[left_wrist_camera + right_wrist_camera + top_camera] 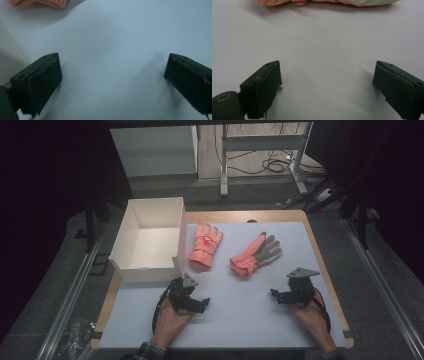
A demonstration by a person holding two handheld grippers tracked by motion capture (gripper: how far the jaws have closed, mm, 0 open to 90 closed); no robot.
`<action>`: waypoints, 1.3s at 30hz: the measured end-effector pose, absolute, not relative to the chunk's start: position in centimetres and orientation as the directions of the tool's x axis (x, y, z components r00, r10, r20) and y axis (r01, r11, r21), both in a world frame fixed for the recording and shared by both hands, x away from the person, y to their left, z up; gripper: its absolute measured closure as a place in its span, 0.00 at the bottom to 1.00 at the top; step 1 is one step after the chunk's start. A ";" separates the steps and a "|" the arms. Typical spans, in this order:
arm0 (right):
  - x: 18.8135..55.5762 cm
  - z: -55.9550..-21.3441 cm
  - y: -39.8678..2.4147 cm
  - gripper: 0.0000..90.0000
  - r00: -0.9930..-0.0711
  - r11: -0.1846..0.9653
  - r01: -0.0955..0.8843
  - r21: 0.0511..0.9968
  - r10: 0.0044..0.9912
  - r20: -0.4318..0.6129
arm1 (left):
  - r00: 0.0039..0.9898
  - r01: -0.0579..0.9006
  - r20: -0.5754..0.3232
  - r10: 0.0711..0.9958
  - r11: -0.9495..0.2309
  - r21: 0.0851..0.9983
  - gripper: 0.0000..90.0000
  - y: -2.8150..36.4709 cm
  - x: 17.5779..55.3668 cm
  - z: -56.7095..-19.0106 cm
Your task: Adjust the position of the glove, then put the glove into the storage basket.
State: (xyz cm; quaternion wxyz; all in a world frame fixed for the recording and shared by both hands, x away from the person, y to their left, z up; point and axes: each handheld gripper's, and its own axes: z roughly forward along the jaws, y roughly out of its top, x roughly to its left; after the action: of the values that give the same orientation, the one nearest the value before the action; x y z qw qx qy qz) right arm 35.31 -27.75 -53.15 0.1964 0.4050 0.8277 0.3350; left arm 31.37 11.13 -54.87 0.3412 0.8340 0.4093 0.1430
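The person's left hand [172,320] comes in from the near edge, wrist straight, holding the left black two-jaw gripper [196,304] low over the tabletop [240,320], its jaws angled toward the middle. Its black padded fingers [42,82] stand wide apart with nothing between them. The right hand [307,312] holds the right black two-jaw gripper [280,295] likewise low, its fingers [264,87] spread wide and bare.
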 end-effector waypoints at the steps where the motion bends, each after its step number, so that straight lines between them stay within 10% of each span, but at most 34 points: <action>1: 35.3 -53.1 -27.7 0.09 -0.594 0.448 0.539 0.714 0.802 -0.055 | 0.624 0.585 -0.040 0.780 -0.432 0.687 0.01 11.1 31.4 -54.9; 19: 35.4 -53.1 -27.7 0.05 -0.575 0.441 0.557 0.704 0.816 -0.057 | 0.624 0.584 -0.040 0.781 -0.432 0.687 0.01 11.1 31.4 -54.9; 39: 36.6 -50.7 -26.8 0.30 -0.621 0.419 0.526 0.740 0.784 -0.002 | 0.627 0.583 -0.036 0.779 -0.438 0.684 0.01 11.2 31.4 -54.9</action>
State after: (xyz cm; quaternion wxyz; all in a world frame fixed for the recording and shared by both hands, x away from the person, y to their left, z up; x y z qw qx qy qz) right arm 36.55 -26.76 -50.66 0.1770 0.3977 0.8237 0.3635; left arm 31.37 11.17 -54.87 0.3391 0.8356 0.4074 0.1440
